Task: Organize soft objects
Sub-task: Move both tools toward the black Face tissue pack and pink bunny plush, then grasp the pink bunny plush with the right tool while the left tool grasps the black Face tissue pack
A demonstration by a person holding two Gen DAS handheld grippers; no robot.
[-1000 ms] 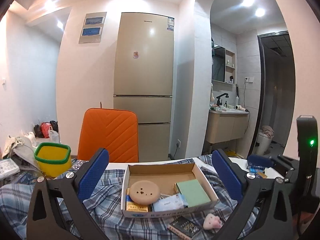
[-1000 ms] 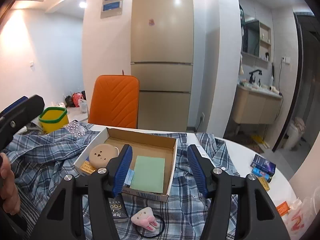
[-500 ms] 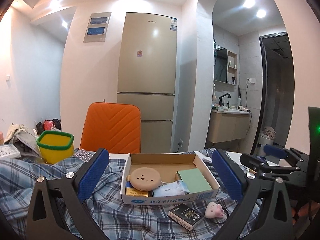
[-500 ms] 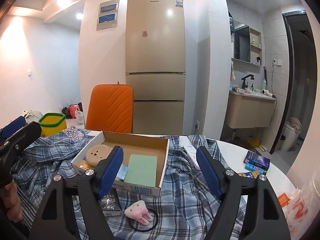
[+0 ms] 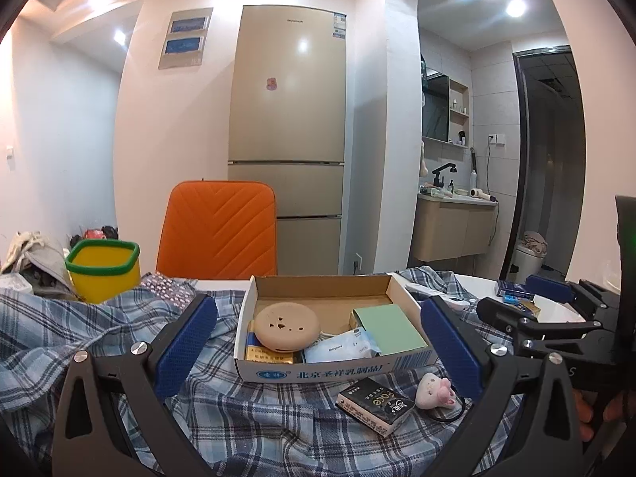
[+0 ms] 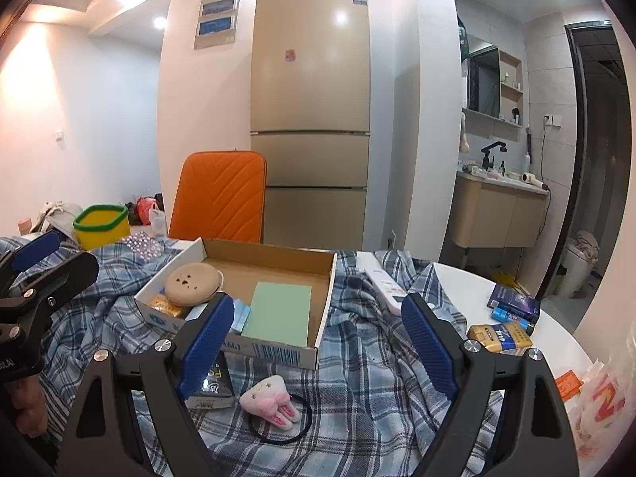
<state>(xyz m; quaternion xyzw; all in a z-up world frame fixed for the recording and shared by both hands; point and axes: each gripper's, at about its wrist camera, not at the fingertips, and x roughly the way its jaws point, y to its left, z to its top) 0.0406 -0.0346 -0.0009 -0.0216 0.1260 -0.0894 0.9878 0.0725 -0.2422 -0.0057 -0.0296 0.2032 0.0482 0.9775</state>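
Right claw (image 6: 316,344) has just opened wide, empty, lower over the plush bunny hair tie (image 6: 271,398) in front of the cardboard box (image 6: 278,348); left claw (image 5: 318,348) also wide, empty; pickup likely next.

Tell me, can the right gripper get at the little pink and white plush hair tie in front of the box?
Probably yes. The right gripper is open and empty, its jaws having just been opening, and the hair tie lies uncovered on the plaid shirt just below it, clear of the box.

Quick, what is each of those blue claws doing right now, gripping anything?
Left gripper: open, holding nothing.
Right gripper: open, jaws have just been opening wider, nothing between them.
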